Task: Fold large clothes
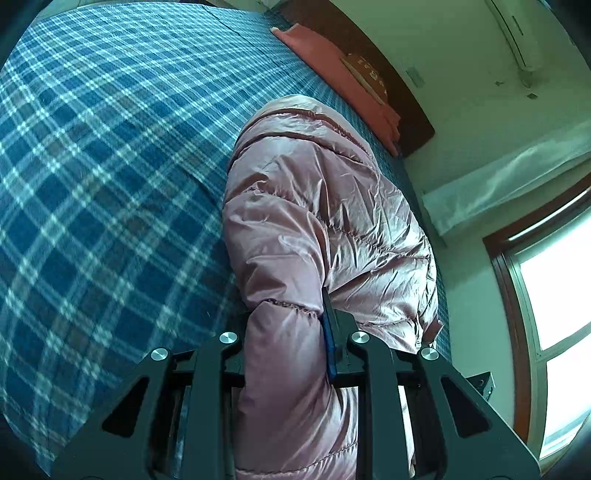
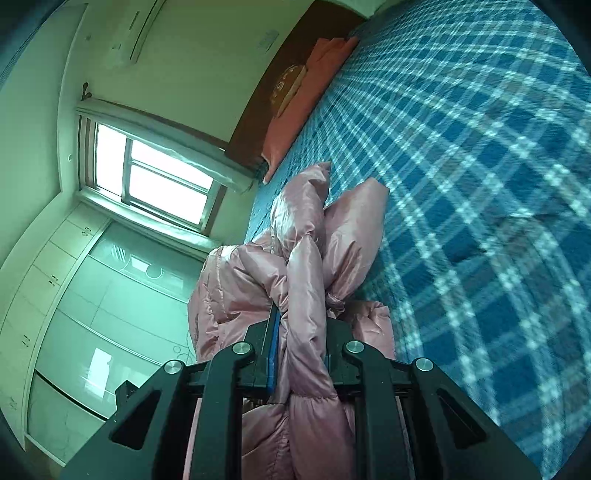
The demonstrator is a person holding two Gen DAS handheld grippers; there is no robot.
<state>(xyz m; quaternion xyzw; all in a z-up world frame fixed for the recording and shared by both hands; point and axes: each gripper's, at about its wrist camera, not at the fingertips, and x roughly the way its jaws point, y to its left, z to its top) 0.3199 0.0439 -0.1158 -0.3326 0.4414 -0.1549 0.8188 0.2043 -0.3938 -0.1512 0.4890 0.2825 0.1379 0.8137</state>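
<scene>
A shiny pink puffer jacket (image 1: 321,206) lies bunched on a bed covered by a blue plaid sheet (image 1: 103,155). In the left wrist view my left gripper (image 1: 291,325) is shut on a thick quilted fold of the jacket, which fills the gap between the blue pads. In the right wrist view my right gripper (image 2: 301,332) is shut on another puffy fold of the same jacket (image 2: 306,266). Jacket parts bulge forward past the fingers onto the plaid sheet (image 2: 480,166). The fingertips of both grippers are buried in fabric.
A pink pillow (image 1: 343,85) and a dark wooden headboard (image 1: 391,74) lie at the bed's far end. A bright window (image 2: 155,173), a wall air conditioner (image 1: 517,33) and pale wardrobe doors (image 2: 92,295) line the room beside the bed.
</scene>
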